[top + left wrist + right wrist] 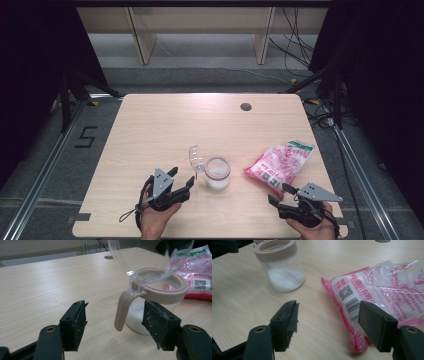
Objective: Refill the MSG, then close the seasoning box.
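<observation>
Though nothing is gripped yet, work looks like filling jar (218,173) from bag (280,162). Jar near table's (150,130) front middle, lid (195,158) flipped up and tilted back, white grains in the bottom, tan collar round the mouth, tan latch (123,310) hanging down its side.

Left gripper (181,181) just left of jar, jaws wide apart, gripping nothing; latch hangs between them in the left gripper view, far pad close beside the jar wall, not seen to press.

Right gripper (281,193) at bag's near end, jaws spread, holding nothing; bag corner lies against or just under one pad, no pinch visible.

Handling, judged: jar clear, probably hard plastic, light with so little in it, smooth and likely slippery; best held across the body below the collar, not by lid or latch. Bag thin film, soft, crinkly, partly slack, will sag and spill if lifted by one corner; take at a sealed edge.

Writing: pink and white bag, green patch at far end, QR code and barcode near the close end, red Chinese characters, too small to read. Floor marked "5" (86,136), left of table.
</observation>
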A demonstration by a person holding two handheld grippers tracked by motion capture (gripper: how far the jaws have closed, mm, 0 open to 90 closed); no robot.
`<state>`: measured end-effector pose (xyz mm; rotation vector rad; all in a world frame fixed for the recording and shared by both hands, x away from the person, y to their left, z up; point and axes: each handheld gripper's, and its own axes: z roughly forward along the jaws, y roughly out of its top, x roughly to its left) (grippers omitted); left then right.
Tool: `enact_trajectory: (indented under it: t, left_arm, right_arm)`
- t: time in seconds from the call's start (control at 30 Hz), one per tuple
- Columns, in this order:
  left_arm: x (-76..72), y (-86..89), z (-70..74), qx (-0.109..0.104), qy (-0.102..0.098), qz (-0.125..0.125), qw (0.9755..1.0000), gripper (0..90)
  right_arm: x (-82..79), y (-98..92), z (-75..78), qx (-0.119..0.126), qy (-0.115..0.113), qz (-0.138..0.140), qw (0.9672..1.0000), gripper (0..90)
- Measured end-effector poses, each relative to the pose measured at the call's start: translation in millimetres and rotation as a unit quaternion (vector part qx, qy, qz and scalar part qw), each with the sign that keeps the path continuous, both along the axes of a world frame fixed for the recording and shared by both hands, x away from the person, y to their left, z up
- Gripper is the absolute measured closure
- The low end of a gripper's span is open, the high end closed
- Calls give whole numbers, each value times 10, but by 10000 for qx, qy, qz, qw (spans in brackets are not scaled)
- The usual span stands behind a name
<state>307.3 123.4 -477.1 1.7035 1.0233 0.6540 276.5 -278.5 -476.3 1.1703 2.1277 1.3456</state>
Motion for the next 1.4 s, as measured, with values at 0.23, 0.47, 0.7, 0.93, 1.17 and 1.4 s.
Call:
enact_trajectory:
  t: [0.23, 0.47, 0.7, 0.93, 1.17, 1.4]
  left_arm:
    - [77, 56, 69, 52, -45, -29, 10000, 442]
    - [143, 59, 105, 57, -41, -86, 9999, 507]
    - [170, 9, 125, 11, -64, -275, 9996, 640]
    - [179, -14, 185, 159, -220, -417, 9988, 754]
    - [193, -41, 233, 282, -252, -526, 9979, 842]
    - [198, -57, 269, 157, -285, -569, 9978, 883]
  right_arm:
    - [-80, 9, 2, -144, 56, 38, 9999, 326]
    - [-126, 24, -17, -145, 41, 91, 9998, 326]
    - [-162, 40, -39, -113, 178, 51, 9998, 325]
    - [-165, 46, -44, -81, 208, 70, 9997, 326]
    - [-141, 23, -45, -150, 102, 122, 9998, 326]
    - [-158, 29, -38, -113, 213, 71, 9997, 326]
